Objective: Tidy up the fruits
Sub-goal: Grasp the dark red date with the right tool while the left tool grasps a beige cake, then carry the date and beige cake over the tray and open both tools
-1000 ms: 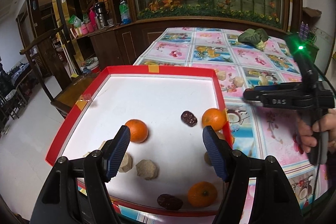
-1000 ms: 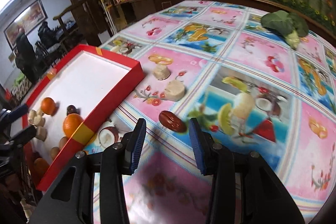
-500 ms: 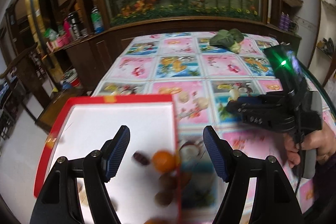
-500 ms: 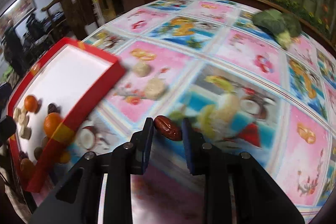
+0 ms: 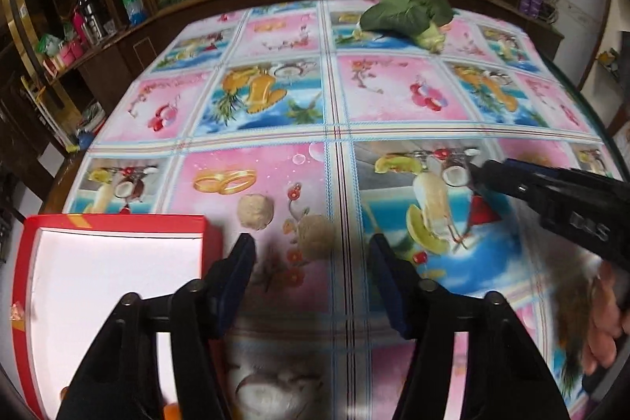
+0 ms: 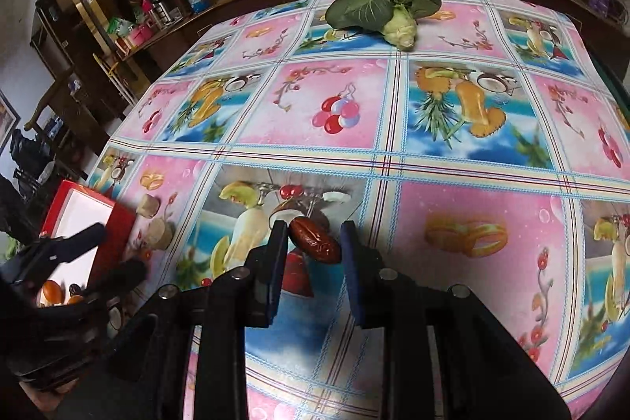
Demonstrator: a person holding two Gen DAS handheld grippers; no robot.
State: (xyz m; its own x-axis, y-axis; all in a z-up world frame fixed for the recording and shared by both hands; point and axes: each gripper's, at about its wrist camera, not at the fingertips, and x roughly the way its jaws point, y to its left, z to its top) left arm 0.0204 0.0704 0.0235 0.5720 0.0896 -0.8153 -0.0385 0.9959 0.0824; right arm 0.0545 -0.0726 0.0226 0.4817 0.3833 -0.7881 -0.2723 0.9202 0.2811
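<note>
Brown date (image 6: 314, 241) between right jaws

Table (image 5: 334, 132) with wooden rim, covered by a glossy cloth printed in pink and blue fruit panels. Directly on the cloth: a red tray (image 5: 118, 223) with white floor at the near left corner; two pale beige lumps (image 5: 255, 211) (image 5: 315, 235) lying close together just right of the tray's far corner; a leafy green vegetable (image 5: 409, 14) with pale stalk at the far edge, well apart from the rest. Within the tray, oranges (image 6: 51, 290) are partly visible
</note>
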